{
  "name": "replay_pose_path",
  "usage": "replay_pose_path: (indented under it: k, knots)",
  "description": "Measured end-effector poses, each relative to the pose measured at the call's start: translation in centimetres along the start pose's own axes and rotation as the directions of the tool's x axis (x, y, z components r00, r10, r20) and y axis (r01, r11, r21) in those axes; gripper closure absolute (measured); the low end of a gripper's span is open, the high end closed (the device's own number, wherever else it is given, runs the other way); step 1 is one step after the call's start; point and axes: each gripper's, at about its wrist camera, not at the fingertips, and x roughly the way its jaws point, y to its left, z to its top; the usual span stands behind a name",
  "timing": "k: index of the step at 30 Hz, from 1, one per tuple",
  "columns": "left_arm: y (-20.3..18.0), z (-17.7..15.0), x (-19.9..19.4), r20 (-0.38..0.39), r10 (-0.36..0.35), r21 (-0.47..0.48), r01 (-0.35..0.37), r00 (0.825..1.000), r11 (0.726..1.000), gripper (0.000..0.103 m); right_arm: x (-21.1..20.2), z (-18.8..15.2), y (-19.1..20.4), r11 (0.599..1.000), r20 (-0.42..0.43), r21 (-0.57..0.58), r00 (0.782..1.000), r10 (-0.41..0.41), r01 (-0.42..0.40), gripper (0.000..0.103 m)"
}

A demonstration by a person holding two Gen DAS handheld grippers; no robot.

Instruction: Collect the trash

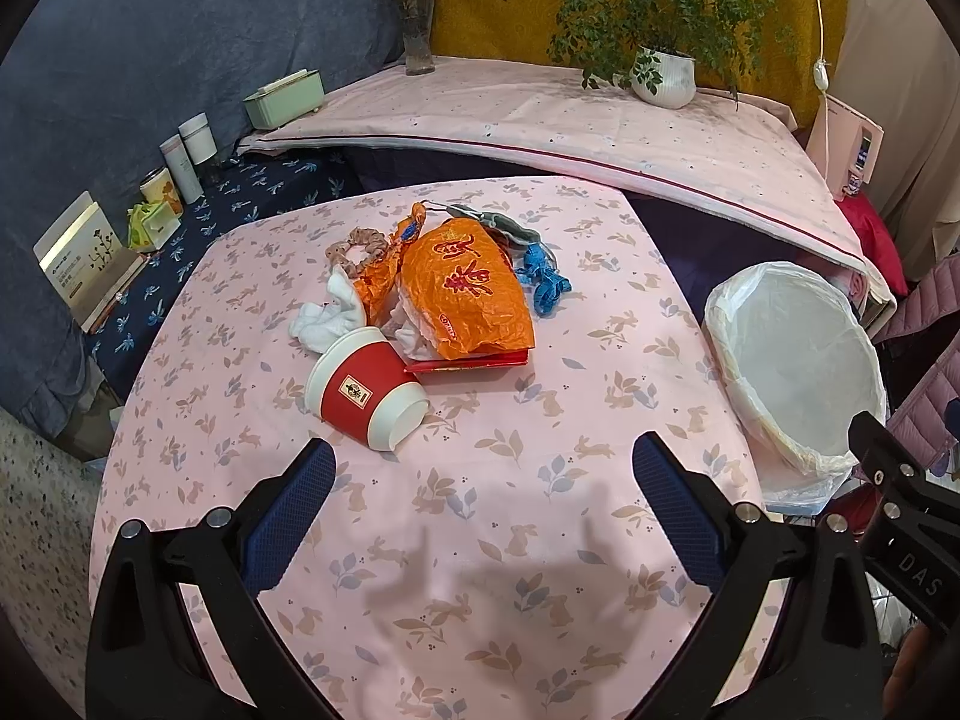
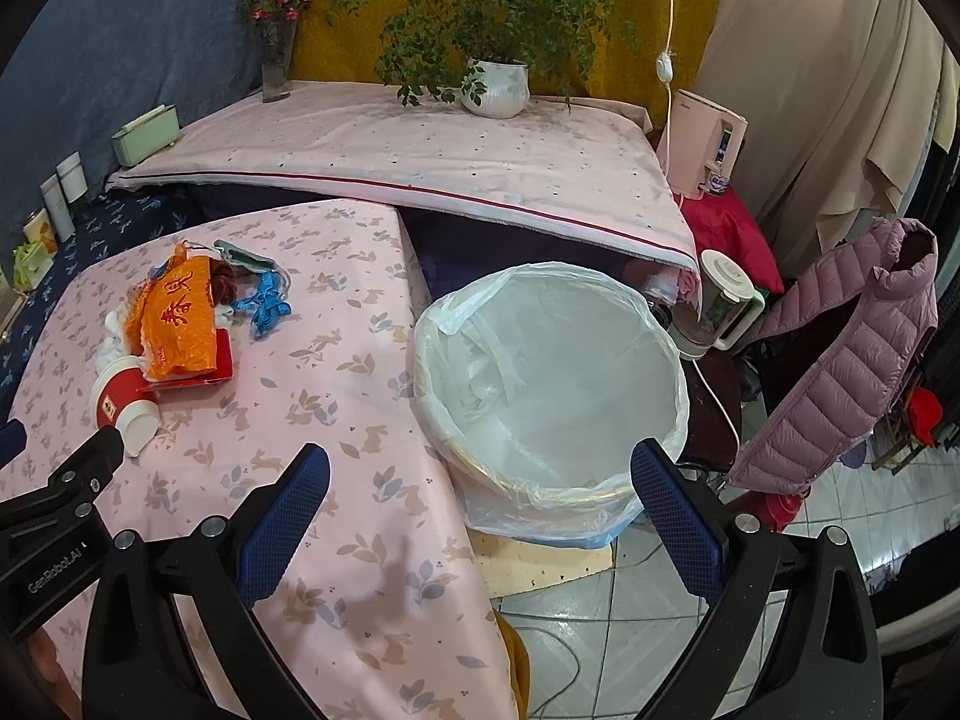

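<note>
1. A worktop draped in pink cloth printed with rabbits and leaves carries a pile of trash
2. The pile centres on an orange wrapper – a tipped red-and-white paper cup lies just nearer than it, white tissue and blue scraps beside it
3. A bin lined with a white bag stands just off the worktop's edge
4. Left claw gapes wide, holding nothing, above the cloth near the cup
5. Right claw – also wide apart, empty – hovers by the bin's rim

Both the left gripper and right gripper are black frames with silver screws and blue textured finger pads; white lettering marks their sides.
</note>
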Motion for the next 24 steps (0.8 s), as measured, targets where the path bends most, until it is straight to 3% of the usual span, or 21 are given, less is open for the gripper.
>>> replay_pose_path:
  k: [24]
  knots:
    - [0.00, 0.00, -0.02, 0.003, 0.000, 0.000, 0.000, 1.000, 1.000, 0.008, 0.02, -0.01, 0.22, 1.000, 0.003, -0.004, 1.000, -0.002, 0.002, 0.007]
